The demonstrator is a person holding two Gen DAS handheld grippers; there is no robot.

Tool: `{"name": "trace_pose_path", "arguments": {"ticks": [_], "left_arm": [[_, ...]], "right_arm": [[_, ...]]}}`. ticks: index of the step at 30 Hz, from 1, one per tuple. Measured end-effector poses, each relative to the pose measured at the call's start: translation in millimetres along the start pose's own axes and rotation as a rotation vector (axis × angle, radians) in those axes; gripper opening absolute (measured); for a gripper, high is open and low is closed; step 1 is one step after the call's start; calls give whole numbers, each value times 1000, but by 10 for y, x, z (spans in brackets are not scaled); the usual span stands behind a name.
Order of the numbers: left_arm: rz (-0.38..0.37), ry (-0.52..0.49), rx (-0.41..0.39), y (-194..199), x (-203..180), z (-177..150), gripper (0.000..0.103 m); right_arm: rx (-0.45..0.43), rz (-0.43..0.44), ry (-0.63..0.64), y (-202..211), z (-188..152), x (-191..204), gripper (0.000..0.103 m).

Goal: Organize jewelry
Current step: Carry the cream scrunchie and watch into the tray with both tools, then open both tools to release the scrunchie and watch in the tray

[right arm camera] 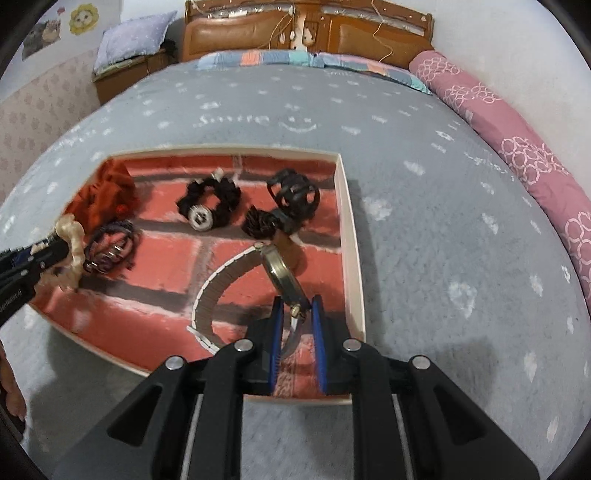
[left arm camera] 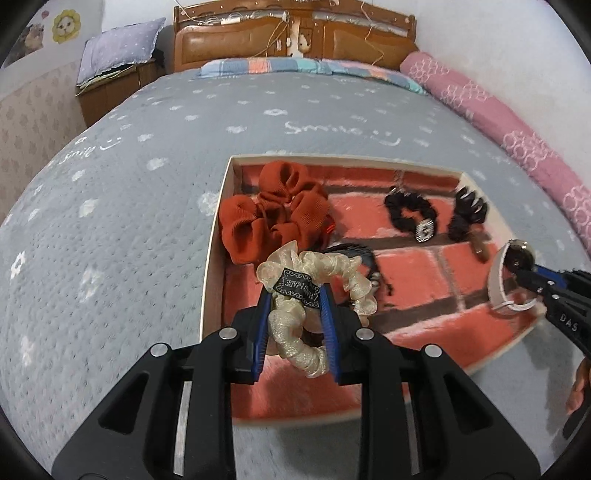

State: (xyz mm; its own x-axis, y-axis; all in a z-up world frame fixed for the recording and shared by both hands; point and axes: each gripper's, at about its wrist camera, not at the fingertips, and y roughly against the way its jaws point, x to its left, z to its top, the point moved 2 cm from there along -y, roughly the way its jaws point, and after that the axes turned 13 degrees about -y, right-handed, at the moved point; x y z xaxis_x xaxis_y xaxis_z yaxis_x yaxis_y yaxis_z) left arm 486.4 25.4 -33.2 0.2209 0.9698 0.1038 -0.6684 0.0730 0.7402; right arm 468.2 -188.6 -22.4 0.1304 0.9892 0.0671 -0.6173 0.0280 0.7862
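A white-rimmed box (left arm camera: 214, 236) with a red brick-pattern lining lies on the bed; it also shows in the right wrist view (right arm camera: 349, 229). My left gripper (left arm camera: 295, 299) is shut on a cream organza scrunchie (left arm camera: 325, 269) over the box's near left part. My right gripper (right arm camera: 297, 308) is shut on a wristwatch (right arm camera: 282, 273) with a pale strap, above the box's right side; it shows in the left view (left arm camera: 517, 262). In the box lie a rust-red scrunchie (left arm camera: 273, 214), a black scrunchie with a charm (left arm camera: 410, 214), a black claw clip (right arm camera: 293, 194) and a dark hair tie (right arm camera: 110, 247).
The box rests on a grey quilted bedspread (left arm camera: 129, 192) with white flowers. A pink bolster (left arm camera: 491, 118) runs along the right edge. A wooden headboard (left arm camera: 295, 33) and a nightstand with a pillow (left arm camera: 118, 51) stand at the back.
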Motion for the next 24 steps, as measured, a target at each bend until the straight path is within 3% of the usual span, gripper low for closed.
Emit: {"name": "trace_pose_path", "arguments": {"ticks": [8,10,13,16,19,24], "left_arm": [[-16,21,14,-176,110,-68,34],[6,8,4,-150,86,-49,48],[-8,9,-5,-88,48,-34,60],[-4,0,-31,39,15,-33,78],[16,-9,-66,220,-1,-42,87],[7,28,-99,562,50,-103,98]], "right_arm": [[32,32,-29,-180,11,-79,16],[35,42,-30,-177,17,-79,19],[28,58,-45,-142,44,-107,19],[-5,68,-50,-17,75,-125,43],[-29,87,-48,120,97,-138,47],[-90,90,-59,404,41,-205,67]]}}
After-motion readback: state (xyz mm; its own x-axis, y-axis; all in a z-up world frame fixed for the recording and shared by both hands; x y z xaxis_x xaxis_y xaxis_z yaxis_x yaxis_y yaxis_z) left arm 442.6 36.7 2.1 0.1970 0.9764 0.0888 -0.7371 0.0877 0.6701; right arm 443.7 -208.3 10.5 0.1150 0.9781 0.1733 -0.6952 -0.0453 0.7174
